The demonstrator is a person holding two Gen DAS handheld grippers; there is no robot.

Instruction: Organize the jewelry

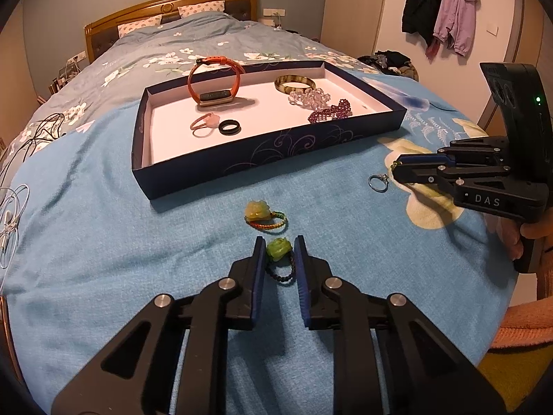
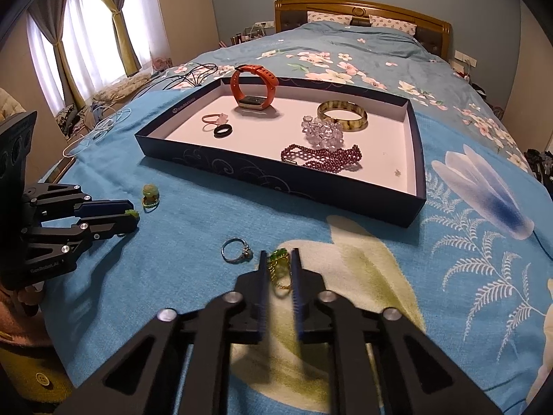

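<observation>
Left wrist view shows the left gripper (image 1: 279, 242) low over the blue bedspread (image 1: 103, 242), its jaws parted around a green carved ring on a dark cord band (image 1: 279, 252), just short of the navy tray (image 1: 262, 162). The pads flank the stone closely, but I cannot tell whether they touch it; it looks like a grasp being lined up, not made.

Right wrist view has the right gripper (image 2: 279, 254) likewise spread around a green-stone ring with gold chain (image 2: 278, 266), near the tray's front wall. The blurred jaws seem unclenched.

Both rings lie outside the tray, presumably because the tray is where the jewelry is being gathered.

Outside the tray I count four pieces: these two, a yellow-green carved ring on a braided band (image 1: 264, 216) and a silver ring (image 2: 236, 250).

Inside it are six: one orange smartwatch (image 2: 254, 86) standing on edge, one striped bangle (image 2: 342, 116), one clear bead bracelet (image 2: 323, 131), one dark red bead strand (image 2: 323, 157), one pink ring (image 2: 214, 119) and one black ring (image 2: 224, 131).
</observation>
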